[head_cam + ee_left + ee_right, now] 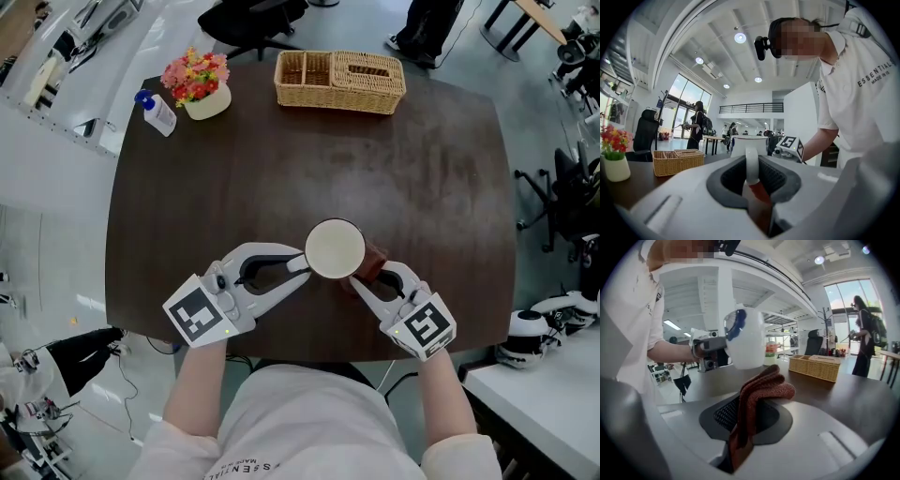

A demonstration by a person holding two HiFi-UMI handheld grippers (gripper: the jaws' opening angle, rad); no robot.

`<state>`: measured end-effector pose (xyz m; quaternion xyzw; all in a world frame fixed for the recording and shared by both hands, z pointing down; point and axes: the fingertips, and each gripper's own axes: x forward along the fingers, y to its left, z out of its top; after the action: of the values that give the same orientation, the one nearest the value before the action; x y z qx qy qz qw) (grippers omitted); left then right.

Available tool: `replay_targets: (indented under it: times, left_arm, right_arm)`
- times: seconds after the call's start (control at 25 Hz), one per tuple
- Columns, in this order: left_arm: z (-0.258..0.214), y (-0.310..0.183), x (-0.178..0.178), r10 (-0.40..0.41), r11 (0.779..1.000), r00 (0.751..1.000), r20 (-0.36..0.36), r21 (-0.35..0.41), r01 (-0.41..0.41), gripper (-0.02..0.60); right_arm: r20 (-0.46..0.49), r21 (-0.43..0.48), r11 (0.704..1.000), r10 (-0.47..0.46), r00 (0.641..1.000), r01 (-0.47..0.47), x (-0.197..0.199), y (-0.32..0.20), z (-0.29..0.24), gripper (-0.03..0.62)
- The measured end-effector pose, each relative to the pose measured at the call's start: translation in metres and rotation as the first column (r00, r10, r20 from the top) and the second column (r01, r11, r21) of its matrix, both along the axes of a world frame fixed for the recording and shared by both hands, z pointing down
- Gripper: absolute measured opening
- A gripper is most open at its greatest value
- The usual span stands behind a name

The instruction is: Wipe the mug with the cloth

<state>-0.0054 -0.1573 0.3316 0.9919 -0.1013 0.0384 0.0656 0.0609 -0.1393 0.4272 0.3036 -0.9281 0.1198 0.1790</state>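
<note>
A white mug (336, 248) is held up over the dark table's near side, its mouth facing the head camera. My left gripper (298, 265) is shut on the mug's handle (751, 163), which runs between its jaws. In the right gripper view the mug (744, 337) hangs just beyond the cloth. My right gripper (364, 283) is shut on a reddish-brown cloth (372, 263), bunched against the mug's right side. The cloth (758, 398) folds up out of the jaws there.
A wicker basket (339, 81) stands at the table's far edge. A flower pot (200, 82) and a small blue-capped bottle (156, 112) sit at the far left. The brown table (422, 178) ends just in front of the person. Chairs stand around it.
</note>
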Motion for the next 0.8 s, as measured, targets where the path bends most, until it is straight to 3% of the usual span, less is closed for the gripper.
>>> replay_targets:
  times: [0.12,0.28,0.52,0.8]
  left_arm:
    - [0.021,-0.004,-0.001,-0.005,1.000,0.998,0.062,0.003,0.005,0.066]
    - [0.051,-0.006,0.000,-0.009,1.000,0.995,0.097,0.009,0.008,0.066]
    - [0.091,-0.008,0.001,-0.042,0.999,0.995,0.090,-0.007,0.043,0.066]
    - [0.131,-0.010,0.011,-0.021,1.000,0.994,0.112,-0.009,0.022,0.066]
  right_arm:
    - [-0.075,0.015,0.994,0.105,0.992,-0.104,0.032,-0.019,0.005,0.081]
    - [-0.084,0.022,0.980,0.199,0.976,-0.198,0.053,-0.035,0.005,0.081]
    - [-0.088,0.044,0.966,0.258,0.962,-0.255,0.057,-0.051,0.011,0.081]
    - [-0.070,0.053,0.940,0.341,0.937,-0.338,0.070,-0.059,0.026,0.081]
